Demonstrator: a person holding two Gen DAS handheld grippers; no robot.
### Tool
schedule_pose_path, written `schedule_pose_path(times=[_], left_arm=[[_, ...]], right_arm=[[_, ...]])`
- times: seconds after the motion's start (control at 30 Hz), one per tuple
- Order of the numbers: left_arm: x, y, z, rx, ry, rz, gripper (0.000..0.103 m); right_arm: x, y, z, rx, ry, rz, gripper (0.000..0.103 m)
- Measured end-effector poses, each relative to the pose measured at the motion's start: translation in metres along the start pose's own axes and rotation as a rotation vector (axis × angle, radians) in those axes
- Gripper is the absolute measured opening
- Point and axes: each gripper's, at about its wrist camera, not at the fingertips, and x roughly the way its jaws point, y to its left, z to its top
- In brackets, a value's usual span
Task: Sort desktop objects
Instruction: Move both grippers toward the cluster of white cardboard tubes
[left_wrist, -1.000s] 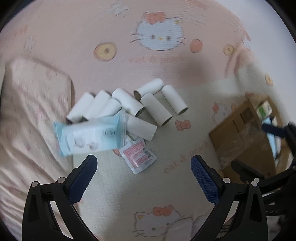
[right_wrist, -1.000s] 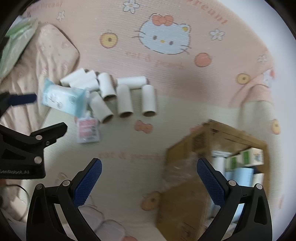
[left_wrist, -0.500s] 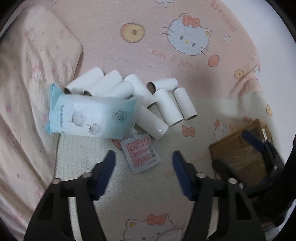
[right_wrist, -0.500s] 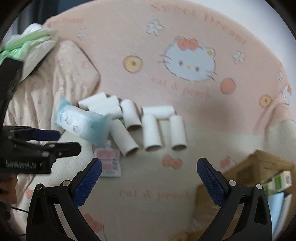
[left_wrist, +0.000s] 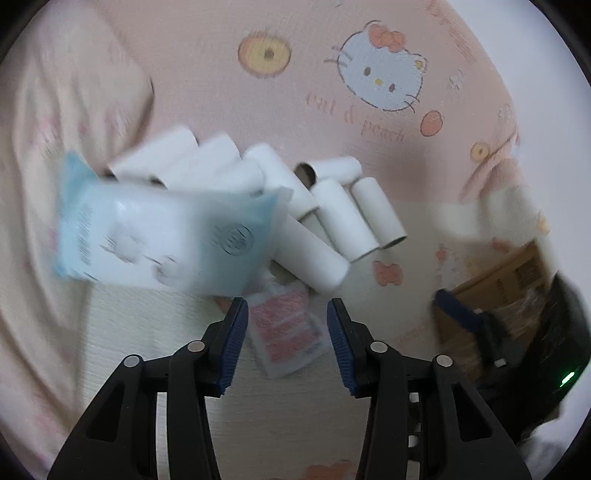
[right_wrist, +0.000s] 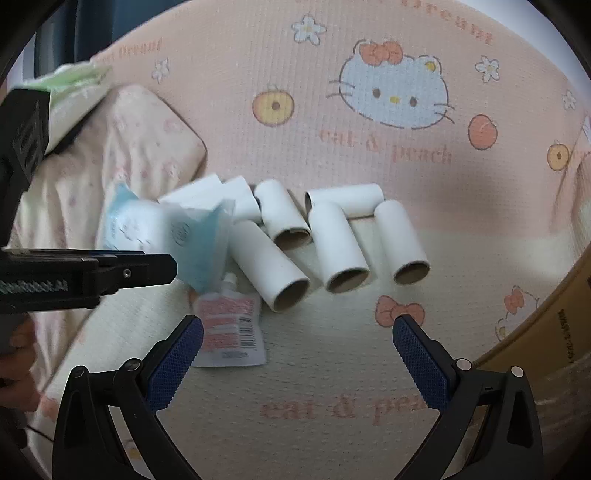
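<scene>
Sorting looks barely begun. A cluster of white cardboard tubes (right_wrist: 334, 236) (8 by my count, blur makes it uncertain) lies loose on the Hello Kitty blanket (right_wrist: 369, 55) of a bed, with a pale blue wet-wipes pack (left_wrist: 166, 236) leaning on them and a red-and-white spouted sachet (right_wrist: 231, 325) just in front. A cardboard box (left_wrist: 517, 280) sits to the right, its contents not visible now.

The left gripper (left_wrist: 284, 332) hovers over the sachet, jaws partly open and empty. The right gripper (right_wrist: 295, 362) hangs near the tubes, jaws spread wide, empty.

Readable print: "cat & peach" on the blanket; the sachet shows a barcode, other text illegible.
</scene>
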Motion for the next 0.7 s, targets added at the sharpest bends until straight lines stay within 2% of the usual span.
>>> schedule_pose_path(times=[0.07,0.23,0.5,0.57,0.7], left_arm=[[0.011,0.011,0.003,-0.114,0.041,-0.052,0.072],[0.029,0.030,0.011,-0.325,0.062,-0.175,0.072],[0.047,0.021,0.026,-0.342,0.048,-0.197,0.071],[0.052,0.022,0.028,-0.362,0.051,-0.198,0.067],[0.062,0.027,0.030,-0.428,0.040,-0.198,0.066]], right_arm=[[0.004,0.000,-0.002,-0.028,-0.011,-0.025,0.102],[0.011,-0.007,0.002,-0.030,-0.029,0.002,0.102],[0.029,-0.014,0.013,0.013,-0.040,0.060,0.102],[0.037,-0.013,0.012,0.012,-0.023,0.062,0.102],[0.046,-0.012,0.011,0.025,-0.007,0.063,0.102]])
